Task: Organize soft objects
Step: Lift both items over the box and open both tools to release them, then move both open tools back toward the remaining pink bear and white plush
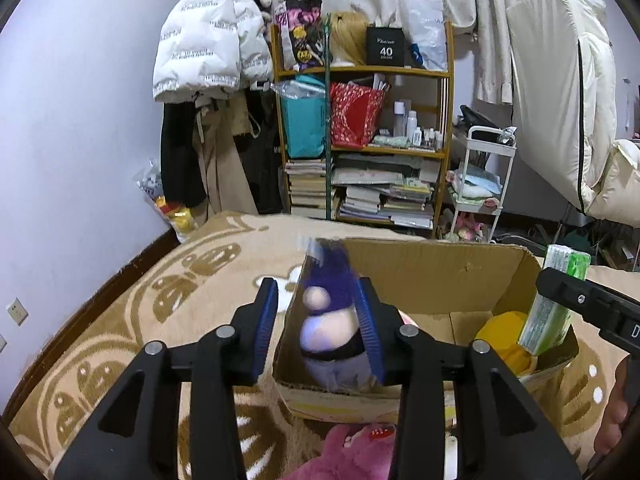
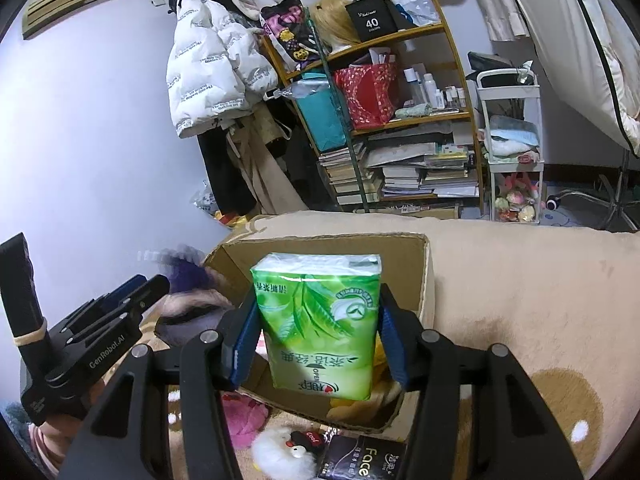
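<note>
Plush doll [image 1: 334,332] between left gripper [image 1: 325,330] pads, over cardboard box [image 1: 436,276]

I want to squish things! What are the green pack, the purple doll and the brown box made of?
Green pack: shiny plastic wrap, glossy and crinkled, probably soft tissues inside. Purple doll: looks like fuzzy plush fabric, though blurred. Brown box: matte cardboard, with raw torn edges and folded flaps.

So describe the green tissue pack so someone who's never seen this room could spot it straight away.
Find the open cardboard box on the beige patterned blanket, in front of the crowded bookshelf. Right over the box, the right gripper holds the tissue pack between its blue-padded jaws. It is the only bright green plastic-wrapped packet, printed with leaves, unlike the black pack lying below.
</note>
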